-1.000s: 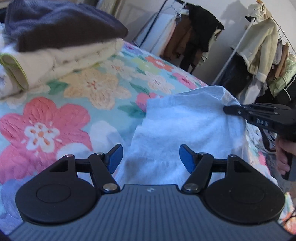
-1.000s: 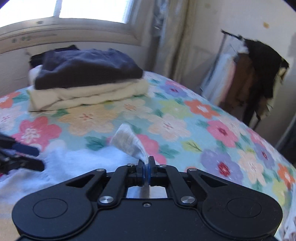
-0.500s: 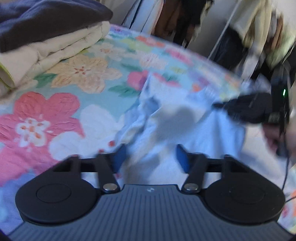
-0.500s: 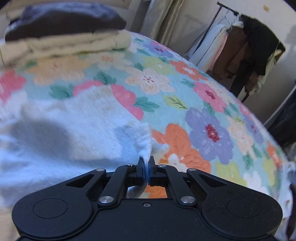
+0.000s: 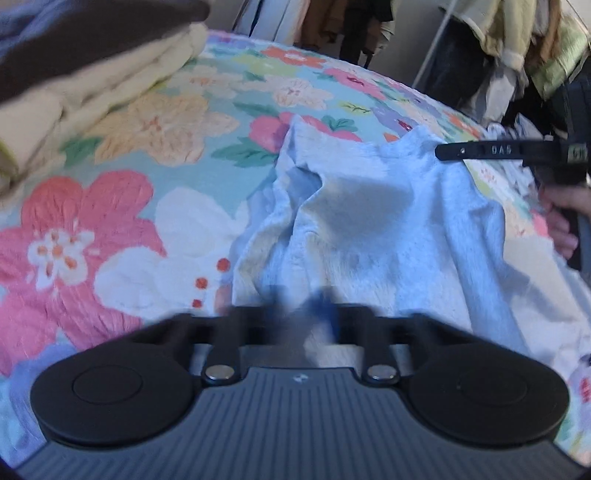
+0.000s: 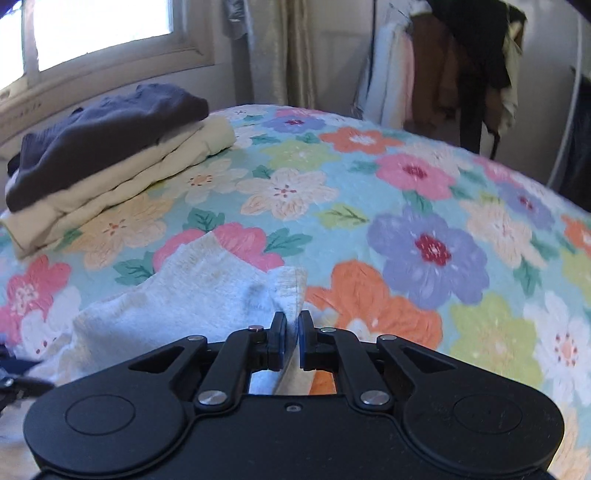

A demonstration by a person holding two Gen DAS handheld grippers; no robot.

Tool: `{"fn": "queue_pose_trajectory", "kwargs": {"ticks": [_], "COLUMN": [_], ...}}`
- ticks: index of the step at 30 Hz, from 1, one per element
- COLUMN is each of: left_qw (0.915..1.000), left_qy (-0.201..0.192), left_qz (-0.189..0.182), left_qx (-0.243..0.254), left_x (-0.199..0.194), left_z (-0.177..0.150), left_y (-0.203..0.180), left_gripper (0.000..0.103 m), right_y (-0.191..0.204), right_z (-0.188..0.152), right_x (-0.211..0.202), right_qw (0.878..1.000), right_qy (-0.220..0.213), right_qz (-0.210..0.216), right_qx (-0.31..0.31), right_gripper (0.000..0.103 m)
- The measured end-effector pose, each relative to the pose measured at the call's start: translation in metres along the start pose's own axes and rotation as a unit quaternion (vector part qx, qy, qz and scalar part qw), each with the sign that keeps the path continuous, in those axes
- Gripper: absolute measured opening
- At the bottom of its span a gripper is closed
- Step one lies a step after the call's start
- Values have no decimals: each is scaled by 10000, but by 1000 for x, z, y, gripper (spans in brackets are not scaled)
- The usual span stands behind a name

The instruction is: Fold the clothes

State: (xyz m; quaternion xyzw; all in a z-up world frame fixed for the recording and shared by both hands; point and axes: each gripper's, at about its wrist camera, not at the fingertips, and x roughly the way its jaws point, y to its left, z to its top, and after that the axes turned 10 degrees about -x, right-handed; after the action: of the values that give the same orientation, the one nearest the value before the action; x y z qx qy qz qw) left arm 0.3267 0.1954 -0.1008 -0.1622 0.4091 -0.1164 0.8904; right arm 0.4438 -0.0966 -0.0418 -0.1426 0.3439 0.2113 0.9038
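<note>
In the left wrist view, the pale blue garment (image 5: 369, 221) lay rumpled on the floral bedspread (image 5: 110, 229), directly ahead of the left gripper (image 5: 301, 317). That gripper's blue-padded fingers were smeared by motion blur, drawn close together at the garment's near edge, so I could not tell whether they had clenched on the cloth. To the right, the right gripper (image 5: 441, 152) reached in sideways and met the garment's far corner, with the person's hand (image 5: 565, 218) on its handle. A folded stack, a dark garment over a cream one (image 5: 96, 92), sat at upper left, and a clothes rack (image 5: 517, 44) stood behind the bed. In the right wrist view, the right gripper (image 6: 291, 330) had its fingers almost together, with a narrow slit between the pads and a fold of the pale blue garment (image 6: 184, 295) running through it, lightly pinched. The rest of the garment spread left across the bedspread (image 6: 424, 221). The folded stack (image 6: 110, 147) rested well beyond, under the window (image 6: 92, 29).
</note>
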Motion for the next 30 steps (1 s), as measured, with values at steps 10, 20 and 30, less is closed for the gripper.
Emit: {"fn": "queue_pose_trajectory", "kwargs": {"ticks": [10,20,30], "left_qw": [9869,9941,9970], "left_qy": [-1304,-354,-9], "left_qz": [900,923,124], "left_qx": [-314,-438,-760], "left_x": [-36,-5,-10], "left_z": [14,9,20], "left_y": [-11,12,29], "left_gripper": [6,8,24], "right_y": [12,25,-1], "right_z": [-10,-5,64], "right_x": [-10,26,26], "right_qw": [9983,9911,9751], "right_qy": [-447,804,1137], "right_qz": [-148,-508,1559], "right_qx": [-347,-935,1090], "right_gripper": [4,24,58]}}
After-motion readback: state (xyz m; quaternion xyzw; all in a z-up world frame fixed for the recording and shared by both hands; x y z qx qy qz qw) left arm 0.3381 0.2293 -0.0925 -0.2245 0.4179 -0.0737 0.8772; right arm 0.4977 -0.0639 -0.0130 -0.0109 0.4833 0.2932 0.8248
